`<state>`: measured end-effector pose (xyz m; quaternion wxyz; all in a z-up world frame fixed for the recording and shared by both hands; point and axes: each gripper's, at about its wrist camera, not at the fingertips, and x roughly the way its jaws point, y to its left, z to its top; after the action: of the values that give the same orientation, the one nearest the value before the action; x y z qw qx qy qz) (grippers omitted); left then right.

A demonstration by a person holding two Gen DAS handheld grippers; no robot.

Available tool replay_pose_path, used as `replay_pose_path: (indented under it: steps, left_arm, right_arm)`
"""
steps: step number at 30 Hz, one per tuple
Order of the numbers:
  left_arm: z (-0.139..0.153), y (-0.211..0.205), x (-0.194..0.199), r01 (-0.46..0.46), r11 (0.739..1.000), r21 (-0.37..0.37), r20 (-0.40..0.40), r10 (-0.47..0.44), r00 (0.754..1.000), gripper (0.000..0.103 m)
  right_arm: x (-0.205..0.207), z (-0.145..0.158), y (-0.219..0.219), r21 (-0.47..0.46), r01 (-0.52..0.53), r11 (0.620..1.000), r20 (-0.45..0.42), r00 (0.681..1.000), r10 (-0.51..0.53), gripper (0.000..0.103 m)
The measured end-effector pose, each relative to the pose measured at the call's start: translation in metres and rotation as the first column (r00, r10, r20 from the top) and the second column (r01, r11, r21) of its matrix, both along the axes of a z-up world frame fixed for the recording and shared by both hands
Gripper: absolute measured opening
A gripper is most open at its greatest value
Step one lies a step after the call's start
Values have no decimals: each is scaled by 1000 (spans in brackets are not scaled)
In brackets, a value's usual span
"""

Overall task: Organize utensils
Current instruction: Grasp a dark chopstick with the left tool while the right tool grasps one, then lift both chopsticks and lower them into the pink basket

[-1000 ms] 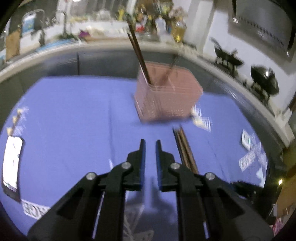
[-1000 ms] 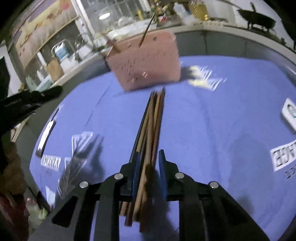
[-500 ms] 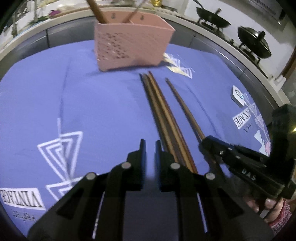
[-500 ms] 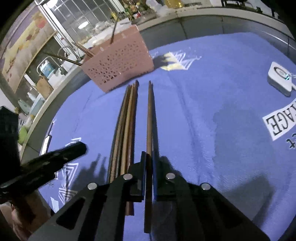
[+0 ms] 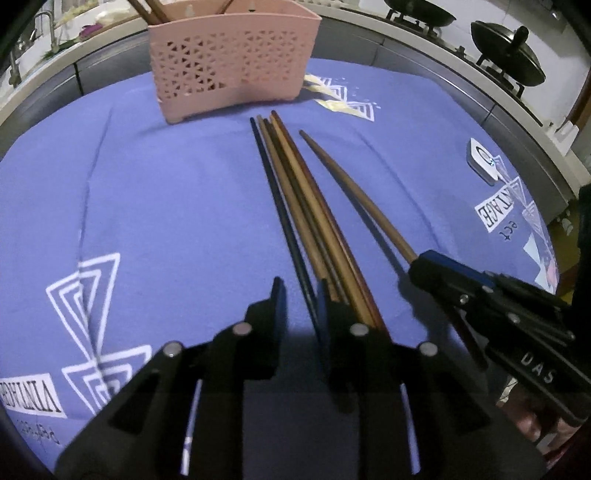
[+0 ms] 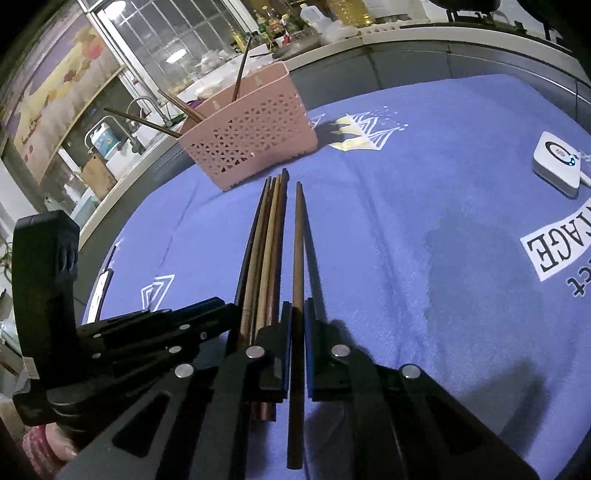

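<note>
Right claw (image 6: 298, 328) clamped on one brown wooden chopstick (image 6: 297, 236) mid-surface, left claw (image 5: 300, 295) just opening, slightly apart around the black chopstick (image 5: 280, 218) of the loose bundle (image 5: 314, 221); pink perforated plastic basket (image 5: 229, 62) near the far edge holds a few sticks, most remain.

Home kitchen, woks on stove (image 5: 508, 72), sink tap (image 6: 142, 110), oil bottles (image 6: 351, 7)

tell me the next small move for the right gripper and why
Probably lift it and carry its chopstick toward the pink basket. The right gripper is already shut on that one stick, which lies apart from the bundle on the cloth, and the basket already holds other sticks. The left gripper, just opening, sits at the bundle.
</note>
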<state>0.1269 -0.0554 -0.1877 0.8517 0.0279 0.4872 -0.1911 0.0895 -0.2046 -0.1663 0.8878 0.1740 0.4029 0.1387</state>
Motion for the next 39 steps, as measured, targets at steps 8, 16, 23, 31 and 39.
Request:
replay_pose_path:
  steps: [8, 16, 23, 31, 39]
  left_arm:
    - [0, -16, 5, 1, 996, 87, 59, -6, 998, 17]
    - [1, 31, -5, -16, 999, 48, 36, 14, 999, 6]
    - [4, 54, 12, -87, 995, -56, -51, 84, 995, 13]
    - [9, 12, 58, -52, 996, 67, 38, 50, 998, 22]
    - [11, -3, 88, 14, 989, 145, 91, -27, 996, 21]
  right_arm:
    - [10, -10, 6, -65, -12, 998, -19, 1000, 11, 7]
    - [6, -12, -4, -78, 3, 997, -27, 1000, -5, 7]
    - [26, -2, -2, -60, -33, 998, -46, 998, 31, 12]
    - [74, 9, 13, -166, -51, 985, -44, 998, 44, 30]
    - [122, 5, 29, -298, -105, 949, -71, 994, 87, 23]
